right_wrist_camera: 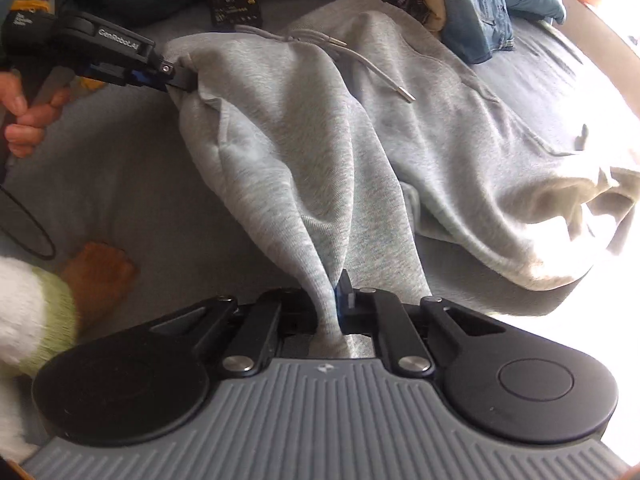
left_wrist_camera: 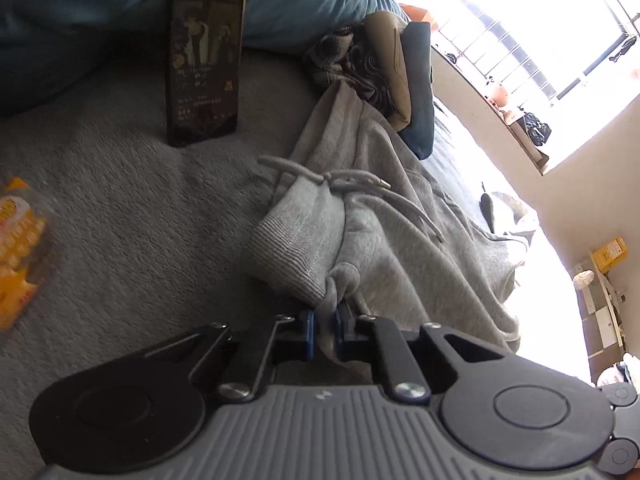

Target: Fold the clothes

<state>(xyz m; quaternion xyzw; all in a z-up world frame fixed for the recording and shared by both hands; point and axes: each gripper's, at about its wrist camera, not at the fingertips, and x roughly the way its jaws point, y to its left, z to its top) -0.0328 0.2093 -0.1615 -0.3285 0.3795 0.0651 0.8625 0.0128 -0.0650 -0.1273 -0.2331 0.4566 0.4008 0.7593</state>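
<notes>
Grey sweatpants (left_wrist_camera: 384,236) with drawstrings lie spread over a grey bed cover (left_wrist_camera: 140,220). My left gripper (left_wrist_camera: 325,324) is shut on a bunched corner of the ribbed waistband, and the cloth passes between its blue pads. In the right wrist view the same sweatpants (right_wrist_camera: 400,128) hang stretched from two pinched points. My right gripper (right_wrist_camera: 334,300) is shut on a fold of the grey cloth near the frame's bottom. The left gripper (right_wrist_camera: 182,80) shows there at upper left, clamped on the waistband corner, held by a person's hand (right_wrist_camera: 28,120).
A dark phone (left_wrist_camera: 206,56) leans against a blue pillow (left_wrist_camera: 300,0). A pile of other clothes (left_wrist_camera: 384,76) sits behind the sweatpants. A yellow packet (left_wrist_camera: 18,252) lies at the left. A green-and-white sleeve and hand (right_wrist_camera: 92,280) rest on the bed cover (right_wrist_camera: 140,184).
</notes>
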